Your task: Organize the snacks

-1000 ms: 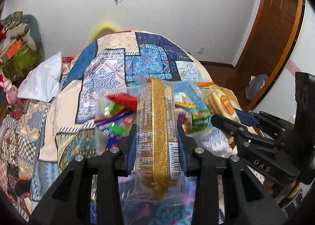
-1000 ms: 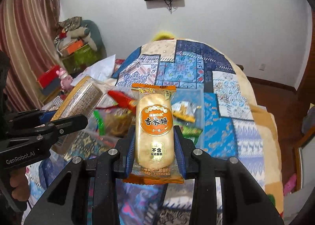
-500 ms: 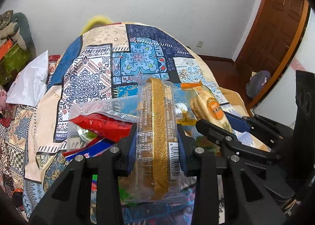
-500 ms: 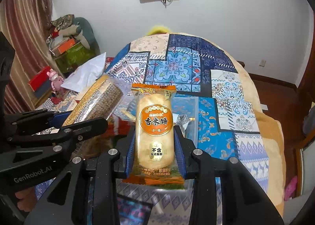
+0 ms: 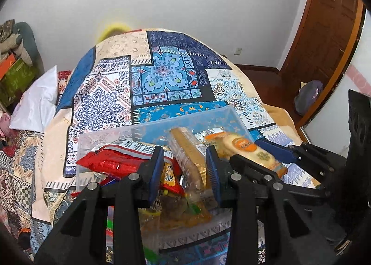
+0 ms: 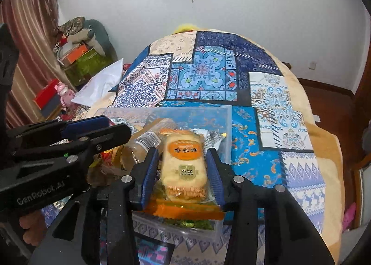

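On the patchwork bedspread (image 5: 162, 79): a clear snack bin (image 5: 185, 119).

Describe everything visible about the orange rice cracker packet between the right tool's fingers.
The rice cracker packet is a clear plastic wrapper with orange crimped ends and a round orange label bearing Chinese characters; pale yellow crackers show through. It lies lengthwise between the fingers of the right tool, whose jaws are opening with gaps showing on both sides. It sits over the clear plastic bin, on top of other snacks, beside the gold-striped cracker packet.
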